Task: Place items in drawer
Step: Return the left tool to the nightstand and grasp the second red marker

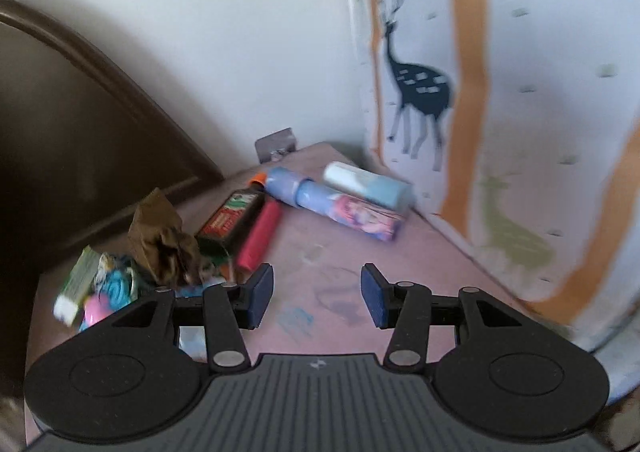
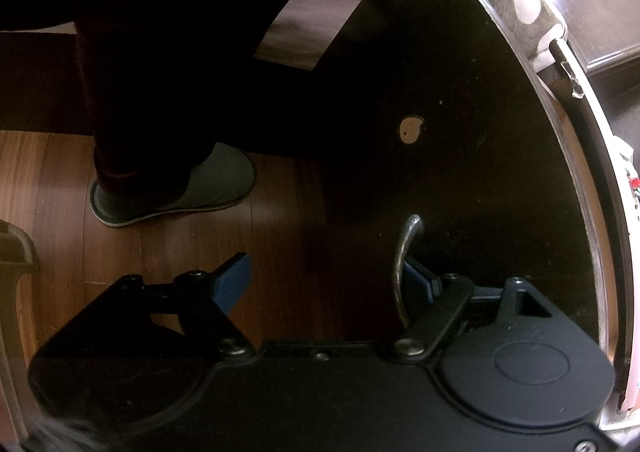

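Note:
In the left wrist view my left gripper [image 1: 317, 294] is open and empty above a pink tabletop [image 1: 320, 252]. Beyond it lie a red tube [image 1: 259, 236], a green-and-red bottle [image 1: 232, 218], a purple printed tube [image 1: 336, 204], a pale blue roll [image 1: 368, 188] and a crumpled brown wrapper [image 1: 162, 240]. In the right wrist view my right gripper [image 2: 324, 282] is open. Its right finger [image 2: 418, 278] sits behind the metal drawer handle [image 2: 404, 260] on the dark drawer front [image 2: 460, 132]; its left finger [image 2: 232, 280] hangs over the floor.
A pile of small colourful packets [image 1: 100, 288] lies at the table's left edge. A dark headboard [image 1: 60, 132] stands to the left, a deer-patterned wall [image 1: 500, 92] to the right. A slippered foot [image 2: 180, 184] stands on the wooden floor [image 2: 160, 244].

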The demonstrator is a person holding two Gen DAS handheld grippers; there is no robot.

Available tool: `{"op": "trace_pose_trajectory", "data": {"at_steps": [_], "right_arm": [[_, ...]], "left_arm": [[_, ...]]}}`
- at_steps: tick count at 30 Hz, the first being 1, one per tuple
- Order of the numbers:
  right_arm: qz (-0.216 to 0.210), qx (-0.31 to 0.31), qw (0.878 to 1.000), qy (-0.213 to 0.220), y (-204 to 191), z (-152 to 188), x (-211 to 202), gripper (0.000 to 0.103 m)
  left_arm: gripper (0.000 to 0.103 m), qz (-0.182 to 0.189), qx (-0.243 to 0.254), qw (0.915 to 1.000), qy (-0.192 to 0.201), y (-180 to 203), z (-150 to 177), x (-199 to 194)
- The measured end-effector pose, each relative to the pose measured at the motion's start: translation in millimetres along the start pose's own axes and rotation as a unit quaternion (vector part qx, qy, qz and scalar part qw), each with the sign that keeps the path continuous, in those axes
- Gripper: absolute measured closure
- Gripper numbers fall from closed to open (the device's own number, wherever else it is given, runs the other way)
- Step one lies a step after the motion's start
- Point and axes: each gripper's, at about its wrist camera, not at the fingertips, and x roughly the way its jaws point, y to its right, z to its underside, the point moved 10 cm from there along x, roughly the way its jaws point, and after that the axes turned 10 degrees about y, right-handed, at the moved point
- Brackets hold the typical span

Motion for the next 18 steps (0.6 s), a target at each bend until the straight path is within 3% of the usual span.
{"op": "trace_pose_trajectory", "data": {"at_steps": [9,18], "right_arm": [[0.002,0.002,1.000,0.002,-1.6,-1.0,-1.0,0.018],[0.003,0.004,1.000,0.002,-1.8,-0.7,-3.0,0.017]], "left_arm": [[0.057,-0.007,0.021,0.9996,-0.017,-13.2,6.4,58.0],[0.059,-0.010,0.005,0.9996,-0.027,-29.2,7.3,82.1]]}}
